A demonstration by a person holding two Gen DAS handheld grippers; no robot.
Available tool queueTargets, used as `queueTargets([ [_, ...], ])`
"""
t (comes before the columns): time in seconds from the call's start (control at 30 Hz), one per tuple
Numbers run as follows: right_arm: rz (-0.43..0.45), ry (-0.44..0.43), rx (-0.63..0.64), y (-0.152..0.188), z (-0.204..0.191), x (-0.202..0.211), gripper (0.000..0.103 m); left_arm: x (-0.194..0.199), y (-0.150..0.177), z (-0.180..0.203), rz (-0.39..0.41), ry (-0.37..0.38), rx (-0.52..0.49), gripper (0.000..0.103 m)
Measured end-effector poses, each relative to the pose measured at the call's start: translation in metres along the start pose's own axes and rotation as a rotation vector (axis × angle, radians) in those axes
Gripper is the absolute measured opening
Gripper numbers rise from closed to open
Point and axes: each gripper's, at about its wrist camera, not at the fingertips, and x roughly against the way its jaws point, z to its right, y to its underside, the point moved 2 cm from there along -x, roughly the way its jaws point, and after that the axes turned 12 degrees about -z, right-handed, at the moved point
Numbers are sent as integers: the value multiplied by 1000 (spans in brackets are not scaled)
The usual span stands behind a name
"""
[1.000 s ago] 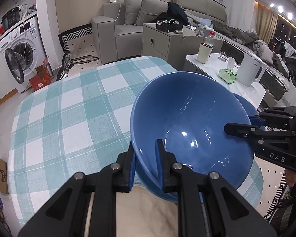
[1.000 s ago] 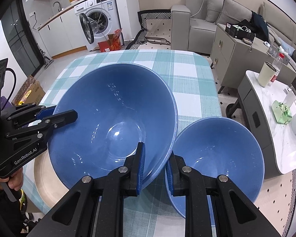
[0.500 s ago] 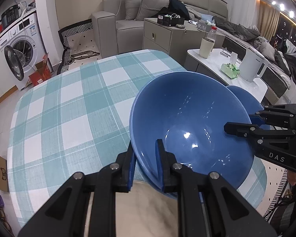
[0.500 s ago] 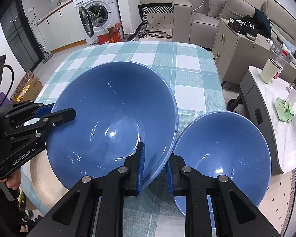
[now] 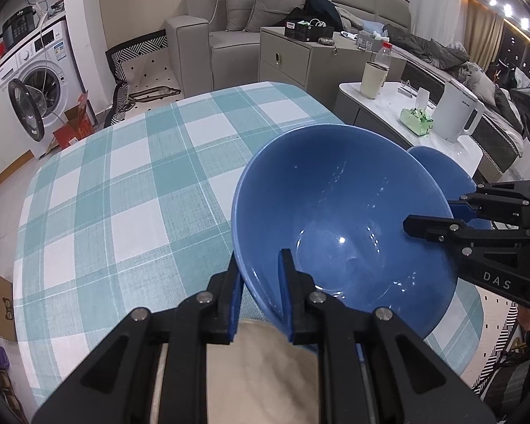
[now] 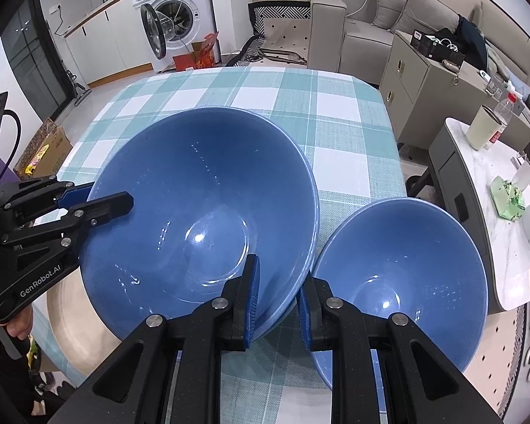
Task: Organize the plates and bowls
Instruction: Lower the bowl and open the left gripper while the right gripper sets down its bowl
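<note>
Both grippers, left [image 5: 258, 282] and right [image 6: 277, 296], clamp opposite rims of the big bowl [image 6: 201, 219], likely steadying it over the beige plate [image 6: 74, 321], small bowl [image 6: 399, 275] just right.

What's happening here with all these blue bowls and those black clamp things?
A person is tidying dishes with a handheld two-finger gripper in each hand. Both the left gripper and the right gripper are clamped on opposite sides of the rim of the large blue bowl, holding it over the checked tablecloth. A smaller blue bowl sits beside it on the table, and a beige plate lies partly under the large bowl.
</note>
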Motion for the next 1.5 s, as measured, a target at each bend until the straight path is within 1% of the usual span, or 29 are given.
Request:
queueTargets([
  [0.37, -6, 69, 48, 2, -10, -3, 21, -4, 0, 0, -11, -19, -6, 16],
  [0.77, -11, 88, 64, 3, -12, -3, 23, -9, 2, 0, -23, -15, -10, 16],
  [1.0, -11, 104, 85, 3, -16, -4, 27, -12, 3, 0, -34, -17, -20, 17],
  [1.07, -8, 123, 98, 3, -18, -4, 29, -14, 3, 0, -39, -11, -23, 18],
  [1.13, -9, 151, 106, 3, -19, -4, 32, -14, 3, 1, -40, -21, -29, 19],
  [1.33, -12, 170, 116, 4, -17, -7, 36, -15, 3, 2, -46, -21, -34, 20],
  [1.4, -10, 168, 114, 4, -16, -7, 41, -15, 3, 2, -48, -15, -31, 21],
  [1.43, -6, 165, 112, 4, -15, -7, 41, -15, 3, 2, -51, -14, -30, 26],
  [1.47, -1, 157, 114, 4, -14, -6, 42, -15, 3, 2, -52, -15, -32, 37],
  [1.5, 3, 147, 118, 4, -14, -4, 43, -13, 3, 3, -45, -15, -33, 43],
])
